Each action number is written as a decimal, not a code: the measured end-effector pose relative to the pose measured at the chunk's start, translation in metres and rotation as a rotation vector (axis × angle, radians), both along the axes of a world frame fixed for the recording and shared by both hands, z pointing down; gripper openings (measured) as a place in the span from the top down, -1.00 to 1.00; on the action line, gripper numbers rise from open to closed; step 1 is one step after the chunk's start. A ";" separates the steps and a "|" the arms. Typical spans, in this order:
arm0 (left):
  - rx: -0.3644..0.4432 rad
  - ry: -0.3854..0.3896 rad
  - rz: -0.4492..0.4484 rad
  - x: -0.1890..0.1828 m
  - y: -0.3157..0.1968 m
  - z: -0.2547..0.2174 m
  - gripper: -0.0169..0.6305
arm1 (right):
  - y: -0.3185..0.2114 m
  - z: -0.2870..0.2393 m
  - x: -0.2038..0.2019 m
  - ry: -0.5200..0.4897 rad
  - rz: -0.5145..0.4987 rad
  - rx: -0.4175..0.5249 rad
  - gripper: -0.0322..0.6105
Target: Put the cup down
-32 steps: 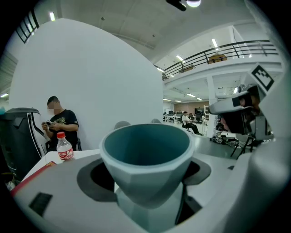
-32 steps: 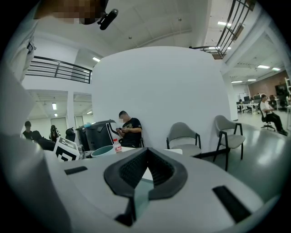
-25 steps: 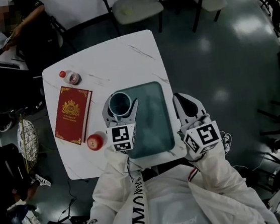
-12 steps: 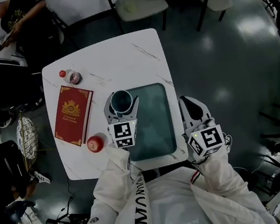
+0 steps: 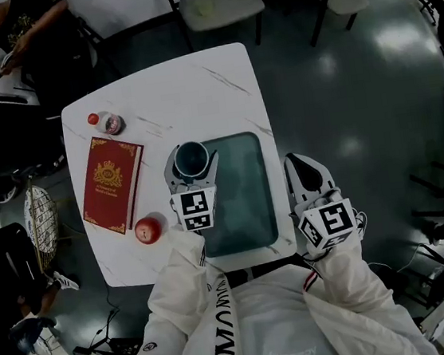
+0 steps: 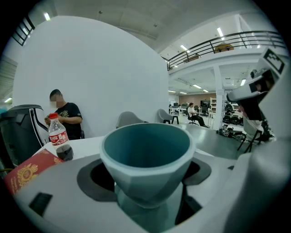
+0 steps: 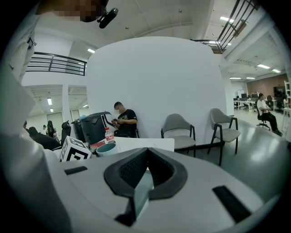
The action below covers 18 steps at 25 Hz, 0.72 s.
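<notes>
A white table (image 5: 195, 87) stands on a dark, glossy floor in a large hall, with grey chairs (image 5: 213, 5) at its far side.

The left gripper (image 5: 192, 165) is clamped on the cup (image 6: 145, 154), one jaw at each side of the faceted lower body and the open mouth facing up. The cup is held over the left edge of the teal mat (image 5: 248, 197), near the middle of the table. Whether its base already touches the surface cannot be settled from these views. The right gripper (image 5: 301, 167) is held just off the table's right edge, with its jaws pressed together and nothing between them.

The cup is judged stiff, fairly light and empty. It seems to be ceramic or hard plastic, so it may chip if dropped and its smooth walls may slip. The low, narrow part is the sensible place for a hold, since the flared rim above stops it sliding through. A red book (image 5: 113, 184), an apple (image 5: 148, 230) and a bottle (image 5: 107, 123) lie to the left, well apart from the cup.

Against the picture of a second ago, the cup is found in almost the same spot and the clamp is unchanged. The right gripper is seen slightly further right and nearer the body.
</notes>
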<state>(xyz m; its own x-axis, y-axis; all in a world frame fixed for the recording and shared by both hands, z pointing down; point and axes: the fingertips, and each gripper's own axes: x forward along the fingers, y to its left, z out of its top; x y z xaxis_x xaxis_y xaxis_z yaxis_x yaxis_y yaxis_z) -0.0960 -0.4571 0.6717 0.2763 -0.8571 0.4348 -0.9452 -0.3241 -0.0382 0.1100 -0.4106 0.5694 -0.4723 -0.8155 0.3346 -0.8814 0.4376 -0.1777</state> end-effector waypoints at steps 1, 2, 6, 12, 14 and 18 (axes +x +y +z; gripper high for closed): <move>-0.004 -0.003 -0.002 0.000 0.000 0.002 -0.28 | 0.000 0.001 0.002 -0.001 0.004 -0.005 0.89; -0.007 -0.005 -0.004 0.000 0.000 0.004 -0.28 | 0.000 0.003 0.003 -0.003 0.007 -0.011 0.89; -0.011 0.004 -0.015 -0.001 0.000 0.008 -0.28 | 0.002 0.007 0.005 -0.006 0.009 -0.025 0.89; -0.012 -0.002 -0.018 -0.002 -0.001 0.008 -0.28 | 0.000 0.011 0.004 -0.024 0.017 -0.046 0.89; -0.015 0.001 -0.022 -0.002 0.000 0.009 -0.28 | 0.000 0.012 0.003 -0.028 0.013 -0.048 0.89; -0.023 -0.002 -0.031 -0.003 0.001 0.009 -0.28 | 0.002 0.013 0.002 -0.035 0.012 -0.055 0.89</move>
<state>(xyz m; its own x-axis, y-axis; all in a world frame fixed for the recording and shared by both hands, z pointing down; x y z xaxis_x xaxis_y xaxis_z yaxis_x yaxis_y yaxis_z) -0.0986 -0.4564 0.6809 0.2490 -0.8549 0.4552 -0.9547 -0.2957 -0.0331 0.1115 -0.4084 0.5826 -0.4748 -0.8020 0.3625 -0.8794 0.4160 -0.2317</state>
